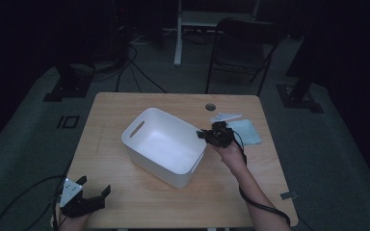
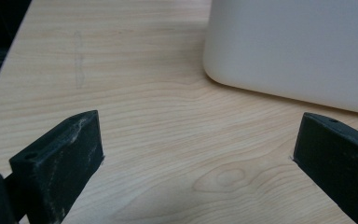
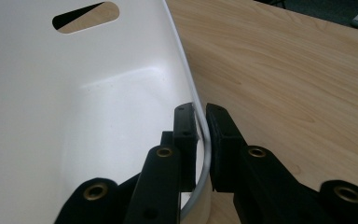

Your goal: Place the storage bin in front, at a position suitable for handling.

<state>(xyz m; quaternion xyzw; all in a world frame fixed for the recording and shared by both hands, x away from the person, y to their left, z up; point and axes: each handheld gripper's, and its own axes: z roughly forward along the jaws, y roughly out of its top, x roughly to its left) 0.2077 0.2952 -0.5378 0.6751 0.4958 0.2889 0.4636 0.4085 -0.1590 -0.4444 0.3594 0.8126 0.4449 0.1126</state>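
Note:
A white plastic bin [image 1: 161, 144] with handle slots stands empty in the middle of the wooden table [image 1: 125, 202]. My right gripper [image 1: 202, 134] is shut on the bin's right rim. In the right gripper view the thin white wall [image 3: 202, 123] of the bin [image 3: 74, 102] runs between the two black pads, one pad inside and one outside. My left gripper [image 1: 96, 188] rests at the table's near left corner with its jaws wide open and nothing between them. The left gripper [image 2: 196, 154] faces the bin's outer wall [image 2: 293, 46] across bare wood.
A light blue cloth [image 1: 246, 131] and a small white object [image 1: 224, 116] lie on the table behind my right hand. A round cable hole [image 1: 210, 106] sits near the far edge. A dark folding chair [image 1: 243, 48] stands beyond the table.

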